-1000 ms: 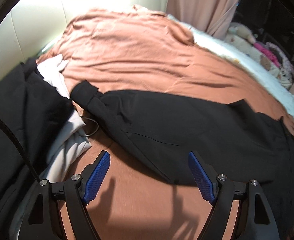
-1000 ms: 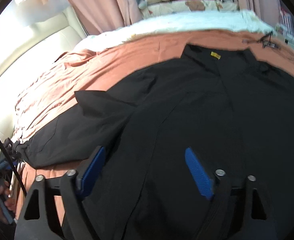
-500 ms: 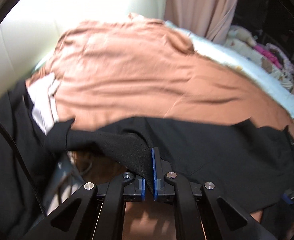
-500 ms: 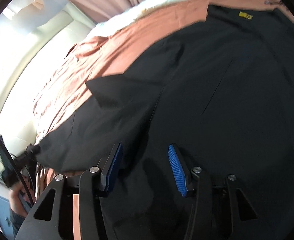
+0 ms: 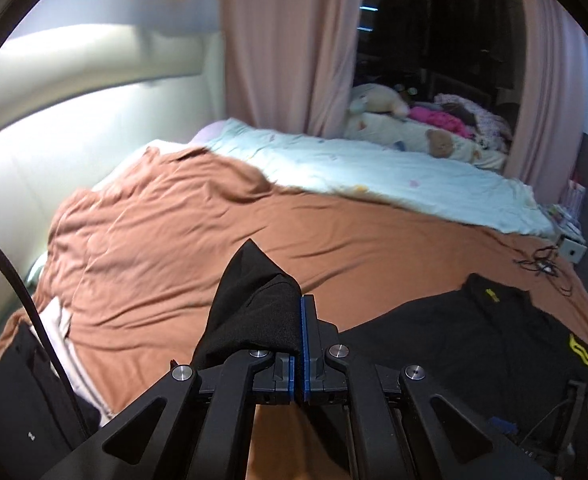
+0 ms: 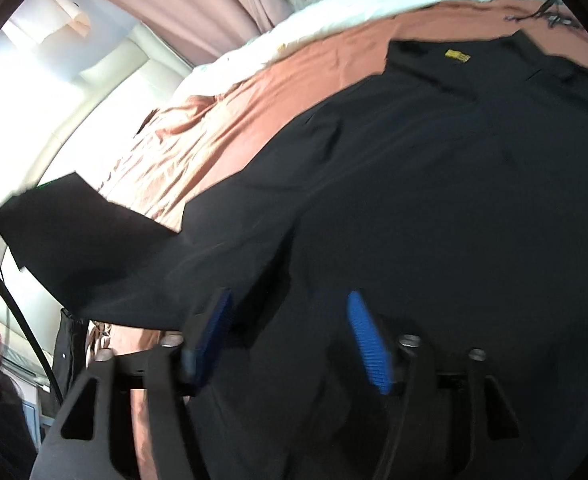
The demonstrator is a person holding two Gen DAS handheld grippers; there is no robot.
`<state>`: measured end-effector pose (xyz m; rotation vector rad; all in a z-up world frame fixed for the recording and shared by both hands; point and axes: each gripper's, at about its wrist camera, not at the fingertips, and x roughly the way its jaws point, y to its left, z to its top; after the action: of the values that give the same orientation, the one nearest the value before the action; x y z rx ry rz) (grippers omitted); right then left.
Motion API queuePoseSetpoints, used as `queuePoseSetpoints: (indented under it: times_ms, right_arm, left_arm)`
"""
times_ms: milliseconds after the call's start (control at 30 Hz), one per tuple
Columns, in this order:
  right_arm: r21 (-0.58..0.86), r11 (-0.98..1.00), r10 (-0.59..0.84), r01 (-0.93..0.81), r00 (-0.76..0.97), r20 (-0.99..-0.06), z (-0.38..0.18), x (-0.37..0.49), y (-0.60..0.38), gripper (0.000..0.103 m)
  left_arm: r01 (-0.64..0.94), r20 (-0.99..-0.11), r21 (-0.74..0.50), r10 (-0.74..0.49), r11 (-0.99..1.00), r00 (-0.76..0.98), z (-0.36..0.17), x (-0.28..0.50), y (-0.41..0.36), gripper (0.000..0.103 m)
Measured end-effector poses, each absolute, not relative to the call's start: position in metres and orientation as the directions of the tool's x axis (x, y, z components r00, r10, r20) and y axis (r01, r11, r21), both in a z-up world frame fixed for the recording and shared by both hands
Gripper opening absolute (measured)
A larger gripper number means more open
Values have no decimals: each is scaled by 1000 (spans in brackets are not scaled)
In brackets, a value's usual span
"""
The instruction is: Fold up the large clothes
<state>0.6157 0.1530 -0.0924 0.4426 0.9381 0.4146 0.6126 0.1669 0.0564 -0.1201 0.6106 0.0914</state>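
The left wrist view is taken from above the rust-orange bedsheet [image 5: 182, 248], angled down and across towards the pink curtains [image 5: 286, 44]. The right wrist view is held much closer, tilted down over the large black garment [image 6: 434, 200]. Shared by both are that black garment [image 5: 494, 332], the orange sheet [image 6: 230, 120], the pale blue blanket [image 5: 374, 172] and the cream padded headboard [image 5: 86, 64].

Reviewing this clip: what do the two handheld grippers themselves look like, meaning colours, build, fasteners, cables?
Both match. The left gripper and right gripper have matte black angular linkage arms with triangular cut-outs, joined by round silver screws. The fingers carry bright blue ribbed pads. A black cable curves past the left side of each wrist view. No lettering shows on either. The hands holding them are not clearly visible.
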Motion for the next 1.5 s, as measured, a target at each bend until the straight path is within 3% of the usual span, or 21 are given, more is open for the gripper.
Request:
queuePoseSetpoints:
  times_ms: [367,667,833,900,1200,1267,1300,1333,1400,1500]
  right_arm:
    - [568,823,441,-1,631,-638,-55,557,49,66]
    - [609,783,367,126,698,-615,-54,495,-21,69]
    - [623,767,352,153,712,-608,-50,482,-47,70]
    - [614,774,339,155,719,-607,-46,483,-52,77]
    - [584,785,279,207,724,-631,-44,484,-83,81]
    - [600,768,277,225,728,-628,-44,482,-90,81]
    - [610,758,279,230,732,-622,-42,478,-92,81]
    - [619,750,282,231,736,-616,-41,479,-97,81]
    - [624,744,277,238,740,-612,-39,476,-98,81]
    - [625,741,276,244,738,-616,-41,475,-101,81]
  left_arm:
    - [96,-511,-29,-98,995,854,123,622,35,2]
    - [279,-499,-26,-254,960,829,142,619,-57,2]
    - [377,-521,-50,-346,925,780,132,624,-107,2]
    - [416,-537,-63,-382,907,752,121,628,-128,2]
    - [562,-640,-125,-499,818,585,41,640,-218,2]
    - [603,-706,-128,-499,787,502,17,642,-239,14]
    - [628,-744,-144,-502,765,441,1,641,-249,39]
    - [637,-761,-151,-500,756,414,-8,640,-255,69]
    - [647,-776,-138,-487,750,400,-21,630,-256,91]
    - [647,-798,-145,-475,748,371,-28,620,-243,92]
